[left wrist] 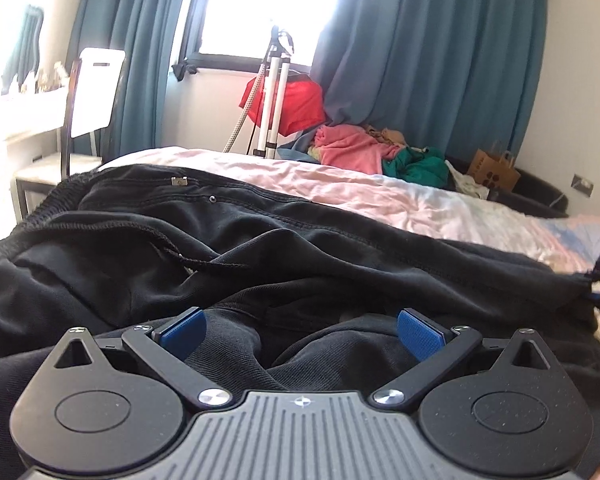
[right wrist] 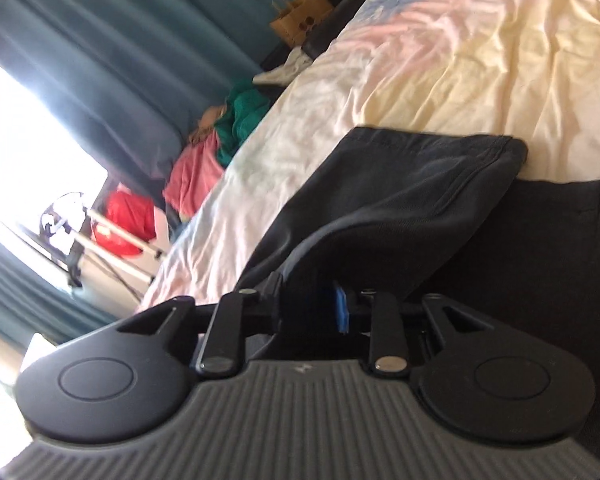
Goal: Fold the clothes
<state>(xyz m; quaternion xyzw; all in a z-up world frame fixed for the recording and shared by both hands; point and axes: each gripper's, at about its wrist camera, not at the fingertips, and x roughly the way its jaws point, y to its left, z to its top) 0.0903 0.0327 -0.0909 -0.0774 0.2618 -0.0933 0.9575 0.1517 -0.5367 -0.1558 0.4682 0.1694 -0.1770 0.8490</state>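
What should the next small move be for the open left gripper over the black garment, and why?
Probably close the left gripper on the bunched fold of the black garment between its open blue pads. The right gripper already looks clamped on a lifted hem, so a second grip would let both ends move together over the bedsheet.

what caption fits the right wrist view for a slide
Right gripper shut on the hem end of black trousers, lifting it off a pastel bedsheet.
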